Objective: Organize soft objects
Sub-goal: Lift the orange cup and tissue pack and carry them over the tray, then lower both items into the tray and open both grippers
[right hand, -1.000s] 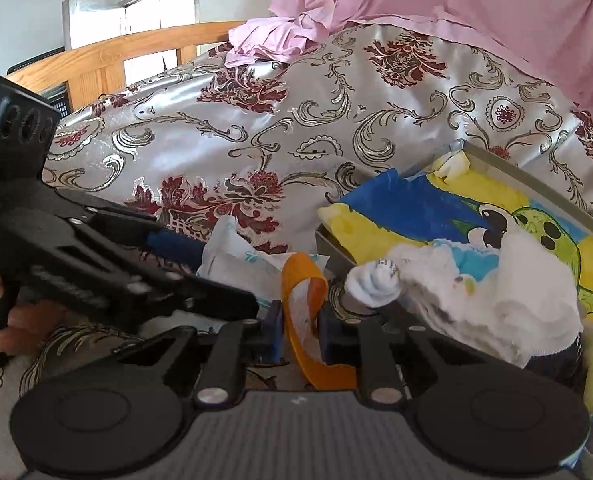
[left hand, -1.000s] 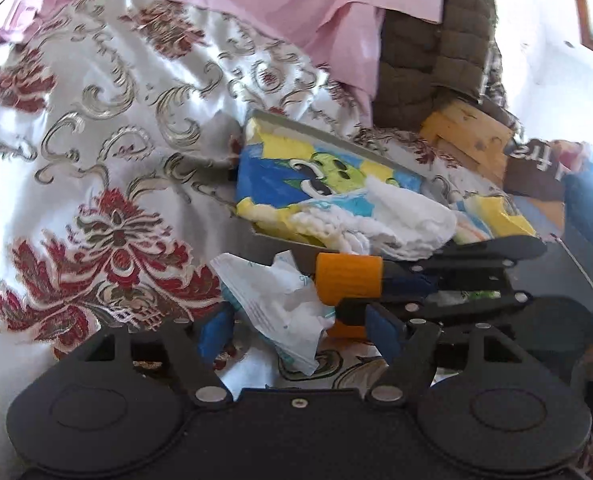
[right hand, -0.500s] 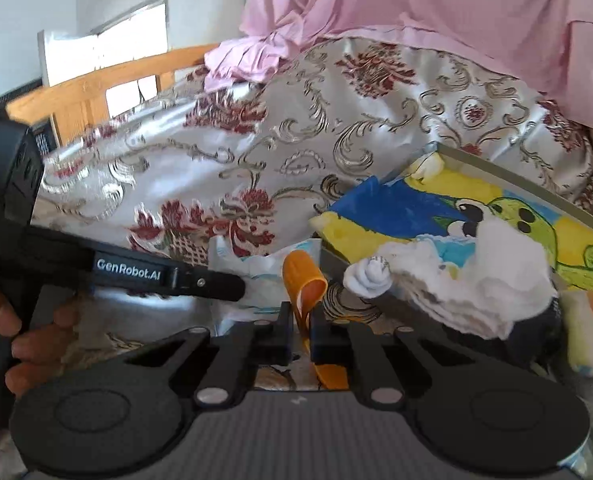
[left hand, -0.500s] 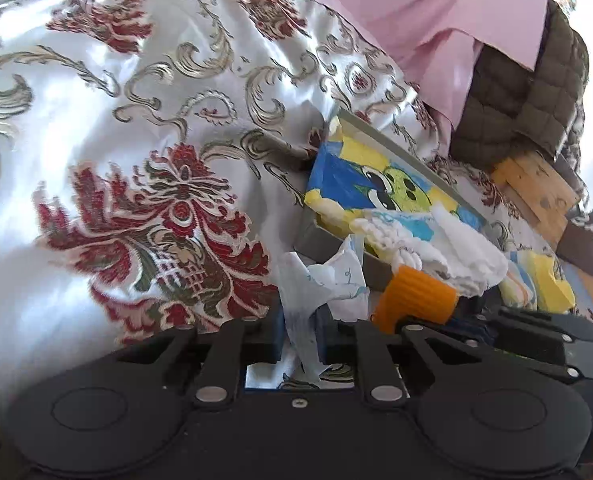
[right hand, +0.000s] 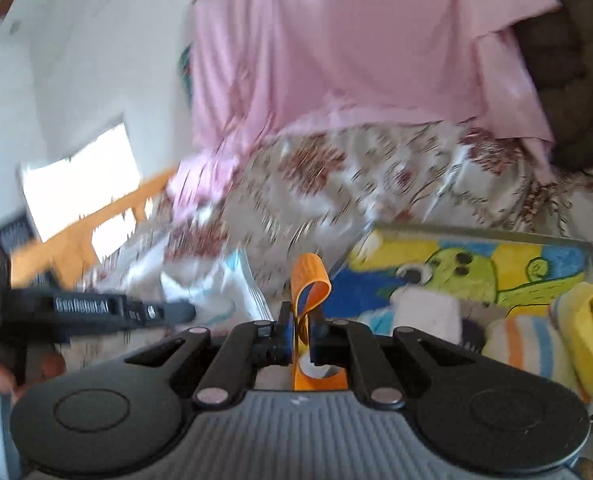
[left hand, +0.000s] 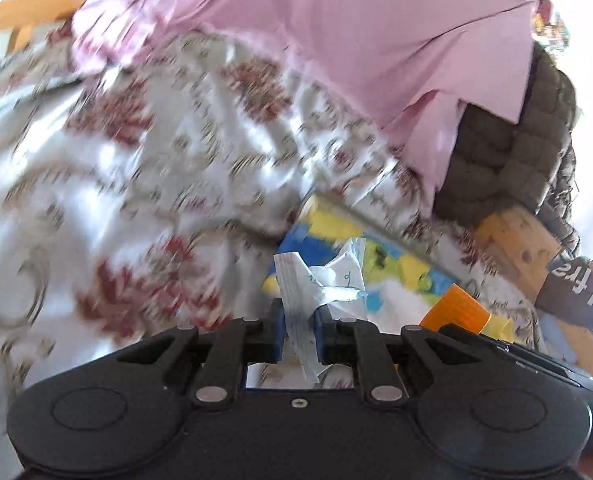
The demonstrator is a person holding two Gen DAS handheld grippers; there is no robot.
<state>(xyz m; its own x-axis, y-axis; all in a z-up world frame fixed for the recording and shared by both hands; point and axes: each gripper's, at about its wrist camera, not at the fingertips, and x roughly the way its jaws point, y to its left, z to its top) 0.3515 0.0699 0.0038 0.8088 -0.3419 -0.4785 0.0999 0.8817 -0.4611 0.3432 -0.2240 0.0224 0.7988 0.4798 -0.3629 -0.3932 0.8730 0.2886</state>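
Note:
My left gripper [left hand: 298, 334] is shut on a crumpled white wrapper with blue print [left hand: 324, 280] and holds it above the bedspread, left of the tray. My right gripper [right hand: 299, 334] is shut on a folded orange band [right hand: 310, 280]. The grey tray [right hand: 476, 232] with a yellow and blue cartoon lining [right hand: 496, 268] holds white cloths [right hand: 428, 312] and striped socks [right hand: 536, 348]. The left gripper also shows in the right wrist view [right hand: 184, 312], with the wrapper [right hand: 228, 292] in it. The orange band also shows in the left wrist view [left hand: 454, 312].
The patterned satin bedspread [left hand: 136, 184] covers the bed. A pink sheet [left hand: 356, 32] and a brown quilted cushion [left hand: 516, 168] lie behind the tray. A wooden bed rail [right hand: 96, 232] runs at the left, a wooden block [left hand: 516, 240] at the right.
My left gripper closed on the white wrapper and lifted it off the bedspread. My right gripper rose with the orange band. Both views now tilt upward and are blurred.

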